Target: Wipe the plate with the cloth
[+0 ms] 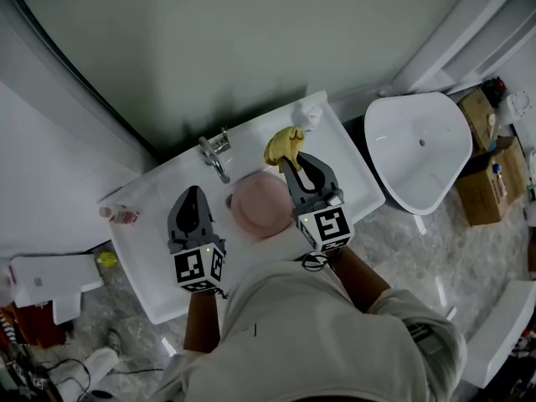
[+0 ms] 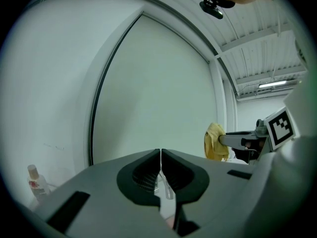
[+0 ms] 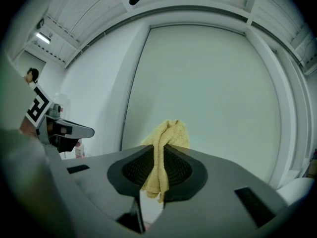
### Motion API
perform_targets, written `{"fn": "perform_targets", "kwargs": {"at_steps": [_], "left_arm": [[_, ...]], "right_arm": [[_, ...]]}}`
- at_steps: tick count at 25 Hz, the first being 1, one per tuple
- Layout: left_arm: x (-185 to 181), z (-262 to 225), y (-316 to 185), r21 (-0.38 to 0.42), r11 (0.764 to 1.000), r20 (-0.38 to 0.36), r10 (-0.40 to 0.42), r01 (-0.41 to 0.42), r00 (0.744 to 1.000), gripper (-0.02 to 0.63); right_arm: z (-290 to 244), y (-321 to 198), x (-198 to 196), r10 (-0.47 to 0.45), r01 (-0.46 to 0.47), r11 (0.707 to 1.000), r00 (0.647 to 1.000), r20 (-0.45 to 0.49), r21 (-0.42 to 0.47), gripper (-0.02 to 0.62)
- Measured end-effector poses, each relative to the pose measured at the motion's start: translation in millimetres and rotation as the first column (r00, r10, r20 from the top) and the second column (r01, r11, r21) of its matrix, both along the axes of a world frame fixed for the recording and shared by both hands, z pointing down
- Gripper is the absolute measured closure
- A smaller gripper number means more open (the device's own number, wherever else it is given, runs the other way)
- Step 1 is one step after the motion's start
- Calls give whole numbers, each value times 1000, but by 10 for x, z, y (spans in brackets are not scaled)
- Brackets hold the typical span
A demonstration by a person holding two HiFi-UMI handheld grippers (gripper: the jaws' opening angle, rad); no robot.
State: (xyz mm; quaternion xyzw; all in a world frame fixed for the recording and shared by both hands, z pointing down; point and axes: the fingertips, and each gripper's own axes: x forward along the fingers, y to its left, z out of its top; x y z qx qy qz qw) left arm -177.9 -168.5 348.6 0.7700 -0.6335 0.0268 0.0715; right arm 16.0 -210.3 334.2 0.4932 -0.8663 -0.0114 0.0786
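- We grip a nubbly yellow terry cloth in our right gripper, pinched tight, with bunched folds drooping past the ribbed black pads.
- Our left gripper is pressed together on nothing.
- The round, smooth pink plate lies in the glossy white sink, between both grippers, near the curved chrome faucet.

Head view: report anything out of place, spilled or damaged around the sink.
Nothing spilled or broken shows. The pink plate lies in the sink, and the yellow cloth is clamped in the right gripper. One oddity: a separate white basin sits right of the sink, near cardboard boxes.
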Motion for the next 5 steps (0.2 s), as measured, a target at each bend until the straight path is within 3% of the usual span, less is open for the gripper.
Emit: {"fn": "perform_targets", "kwargs": {"at_steps": [5], "left_arm": [[29, 23, -24, -7, 1000, 2, -1, 1, 1000, 581]], "right_arm": [[-10, -27, 9, 2, -1, 1000, 1000, 20, -9, 537]]}}
